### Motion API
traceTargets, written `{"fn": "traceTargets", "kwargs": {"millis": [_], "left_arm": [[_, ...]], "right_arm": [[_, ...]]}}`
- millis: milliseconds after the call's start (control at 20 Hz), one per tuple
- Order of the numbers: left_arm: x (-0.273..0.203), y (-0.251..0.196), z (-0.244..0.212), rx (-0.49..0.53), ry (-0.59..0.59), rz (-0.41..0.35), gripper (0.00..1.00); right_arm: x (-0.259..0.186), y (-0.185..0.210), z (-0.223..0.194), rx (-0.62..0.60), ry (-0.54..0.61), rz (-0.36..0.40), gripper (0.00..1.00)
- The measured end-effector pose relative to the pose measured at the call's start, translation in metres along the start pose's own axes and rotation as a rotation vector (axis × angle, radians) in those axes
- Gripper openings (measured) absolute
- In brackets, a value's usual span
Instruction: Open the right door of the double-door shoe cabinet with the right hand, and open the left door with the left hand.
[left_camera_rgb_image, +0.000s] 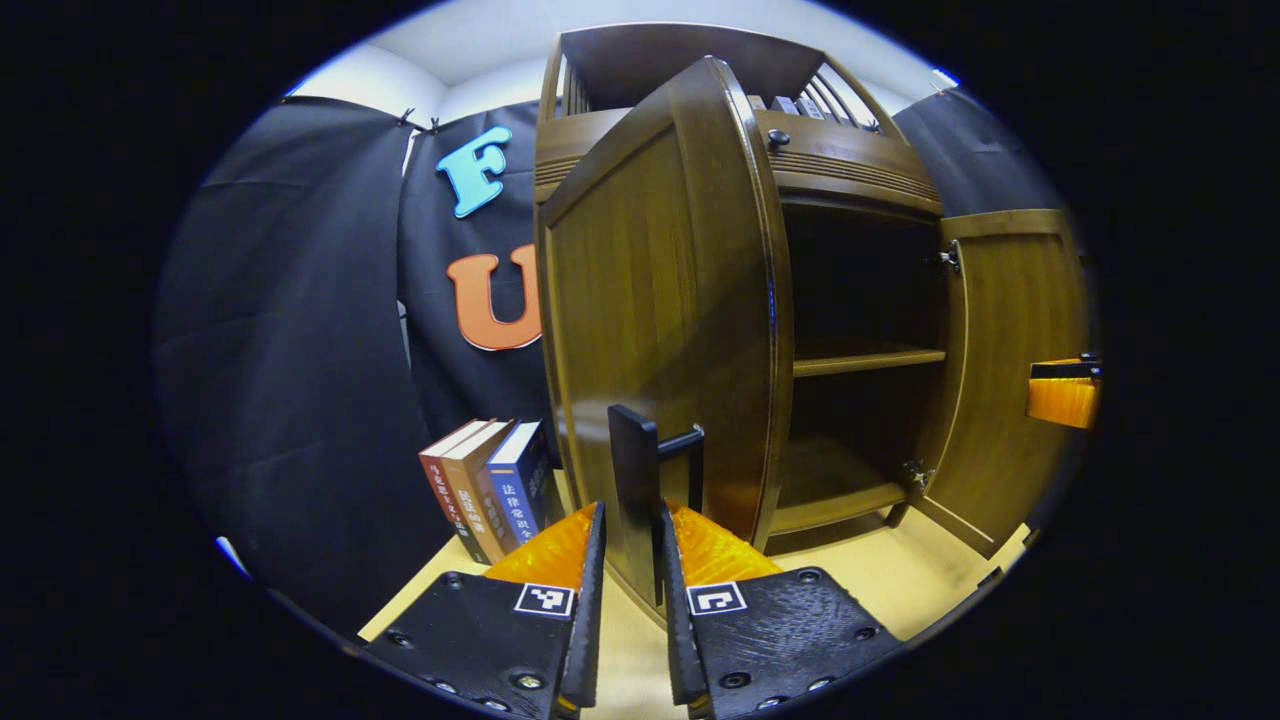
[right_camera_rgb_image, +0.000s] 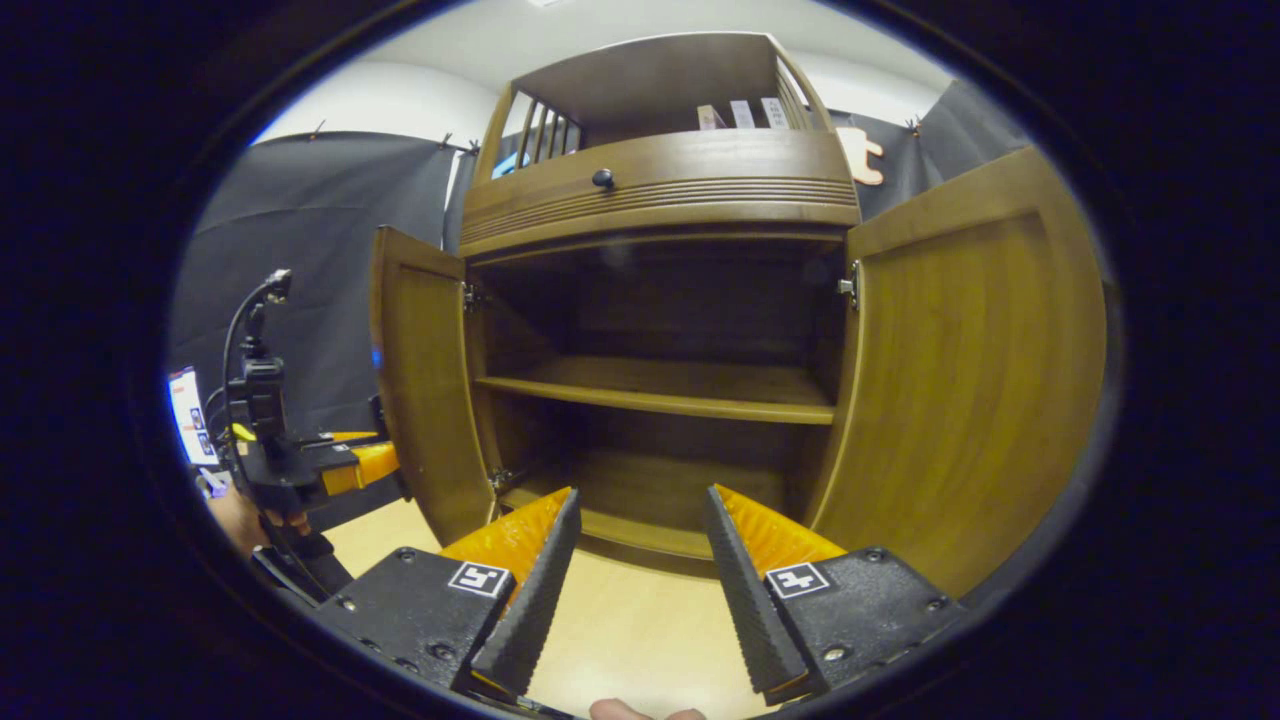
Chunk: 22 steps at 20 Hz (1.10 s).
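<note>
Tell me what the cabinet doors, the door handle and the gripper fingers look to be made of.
Cabinet doors: brown wood or wood veneer, going by the grain lines, with a glossy varnish that reflects light. Door handle: matte black, probably painted metal, though plastic is possible. Gripper fingers: black ribbed pads, seemingly rubber, backed by orange plastic.

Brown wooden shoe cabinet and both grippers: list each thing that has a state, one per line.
Left brown wooden door: swung open.
Black bar handle on the left door: clamped between fingers.
Right brown wooden door: swung wide open.
Top drawer with a black knob: closed.
Left gripper: shut on the handle.
Right gripper: open, holding nothing.
Three books beside the cabinet: upright, leaning, closed.
</note>
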<state>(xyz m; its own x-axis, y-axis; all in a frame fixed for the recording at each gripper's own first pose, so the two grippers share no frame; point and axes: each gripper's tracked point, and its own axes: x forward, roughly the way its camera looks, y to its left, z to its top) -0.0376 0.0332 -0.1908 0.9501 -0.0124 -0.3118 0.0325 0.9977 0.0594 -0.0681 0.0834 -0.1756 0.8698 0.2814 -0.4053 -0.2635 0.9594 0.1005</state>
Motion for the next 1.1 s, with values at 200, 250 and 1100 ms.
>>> {"fn": "traceTargets", "kwargs": {"millis": [200,250,1100], "left_arm": [[-0.009,0.025,-0.004,-0.014,0.004,0.046,0.26],[-0.013,0.031,-0.006,-0.020,0.005,0.055,0.26],[-0.058,0.146,-0.009,-0.114,-0.016,0.283,0.18]], "right_arm": [[0.008,0.003,0.001,-0.012,0.000,0.001,0.81],[0.011,0.004,0.001,-0.015,-0.002,0.000,0.82],[0.026,0.014,0.012,-0.066,-0.017,0.007,0.89]]}}
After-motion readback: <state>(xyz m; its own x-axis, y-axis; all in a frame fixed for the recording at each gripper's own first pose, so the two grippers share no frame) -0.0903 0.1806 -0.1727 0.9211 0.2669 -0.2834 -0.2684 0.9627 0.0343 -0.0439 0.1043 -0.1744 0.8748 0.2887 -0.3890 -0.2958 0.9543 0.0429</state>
